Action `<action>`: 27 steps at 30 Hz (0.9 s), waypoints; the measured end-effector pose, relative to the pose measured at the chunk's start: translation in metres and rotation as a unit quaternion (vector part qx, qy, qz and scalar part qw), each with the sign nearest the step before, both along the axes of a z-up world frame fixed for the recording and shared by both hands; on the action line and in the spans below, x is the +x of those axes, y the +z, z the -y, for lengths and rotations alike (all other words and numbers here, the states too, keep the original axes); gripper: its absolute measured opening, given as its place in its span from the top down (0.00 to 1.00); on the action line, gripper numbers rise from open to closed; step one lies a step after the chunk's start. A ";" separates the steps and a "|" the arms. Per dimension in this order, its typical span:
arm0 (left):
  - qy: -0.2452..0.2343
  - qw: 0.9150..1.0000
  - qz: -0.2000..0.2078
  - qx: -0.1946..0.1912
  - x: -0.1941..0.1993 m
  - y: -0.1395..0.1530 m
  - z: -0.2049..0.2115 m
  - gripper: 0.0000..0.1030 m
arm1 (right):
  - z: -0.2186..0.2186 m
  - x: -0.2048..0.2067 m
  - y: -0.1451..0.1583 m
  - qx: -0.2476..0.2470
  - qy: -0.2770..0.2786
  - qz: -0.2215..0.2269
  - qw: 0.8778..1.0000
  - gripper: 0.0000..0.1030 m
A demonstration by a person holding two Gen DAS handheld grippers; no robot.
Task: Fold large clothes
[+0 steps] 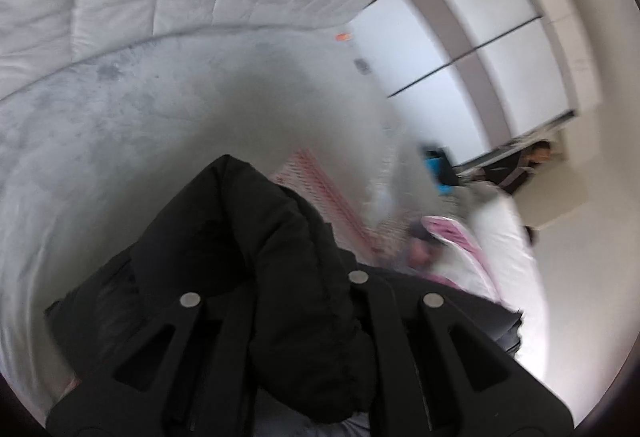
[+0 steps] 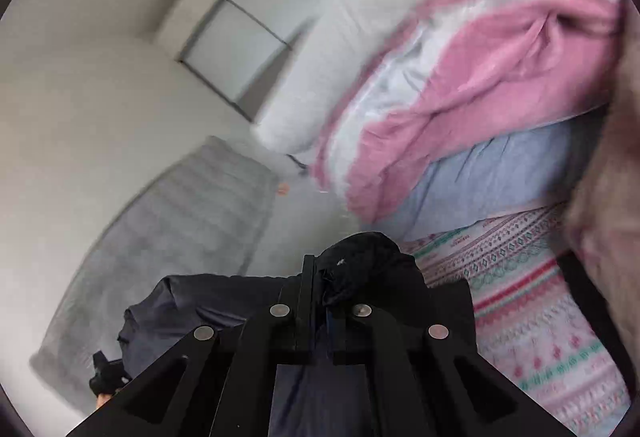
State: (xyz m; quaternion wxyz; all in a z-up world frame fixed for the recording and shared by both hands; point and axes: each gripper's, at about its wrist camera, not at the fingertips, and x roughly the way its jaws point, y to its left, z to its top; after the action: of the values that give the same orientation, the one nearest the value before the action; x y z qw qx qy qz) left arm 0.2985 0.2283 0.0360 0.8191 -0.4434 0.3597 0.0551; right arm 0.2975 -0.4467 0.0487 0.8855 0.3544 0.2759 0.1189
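Tongs pinched tight on dark cloth: the left tongs [image 1: 280, 301] and the right tongs [image 2: 320, 301] each clamp a bunched fold of a black garment [image 1: 248, 237], which hangs lifted between them above a bed. In the right view the garment's dark blue-grey lining [image 2: 208, 313] sags toward the left tongs, part of which shows at the lower left. Below lies a patterned pink sheet [image 2: 532, 317]; beyond it a pink-and-white duvet [image 2: 480, 77] is heaped up, with a grey blanket [image 2: 180, 237] to the side. Both views are blurred. No neat fold shows yet; judging by the bunched, airborne cloth, the garment has yet to be spread flat and folded, so most of the work remains.
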 end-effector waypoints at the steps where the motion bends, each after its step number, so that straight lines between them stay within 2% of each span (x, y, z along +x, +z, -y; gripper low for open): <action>1: 0.010 1.000 -0.025 0.002 0.030 -0.019 0.000 0.92 | -0.007 0.029 -0.011 -0.007 -0.005 -0.021 1.000 0.98; 5: 0.031 0.996 -0.084 0.022 0.093 -0.077 -0.002 0.91 | -0.022 0.107 -0.058 -0.033 -0.027 -0.085 0.995 0.98; 7: 0.034 0.993 -0.106 0.030 0.111 -0.104 -0.002 0.91 | -0.028 0.136 -0.082 -0.045 -0.033 -0.115 0.992 0.98; 10: 0.034 0.992 -0.110 0.048 0.120 -0.128 -0.001 0.89 | -0.041 0.164 -0.111 -0.062 -0.030 -0.140 0.988 0.98; 12: 0.037 0.990 -0.110 0.075 0.120 -0.134 0.003 0.89 | -0.049 0.175 -0.120 -0.074 -0.024 -0.147 0.986 0.98; 16: 0.039 0.990 -0.104 0.090 0.121 -0.143 0.005 0.88 | -0.061 0.183 -0.136 -0.114 -0.016 -0.154 0.981 0.98; 23: 0.042 0.984 -0.091 0.147 0.122 -0.148 0.025 0.88 | -0.060 0.185 -0.168 -0.127 -0.016 -0.173 0.977 0.98; 27: 0.041 0.984 -0.090 0.145 0.125 -0.153 0.025 0.88 | -0.061 0.186 -0.182 -0.140 -0.018 -0.186 0.972 0.98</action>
State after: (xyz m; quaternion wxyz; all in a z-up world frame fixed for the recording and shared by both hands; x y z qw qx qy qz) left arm 0.4236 0.2030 -0.1169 0.8359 -0.3275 0.4022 0.1797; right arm 0.4832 -0.3858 -0.1332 0.8613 0.2480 0.4434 -0.0053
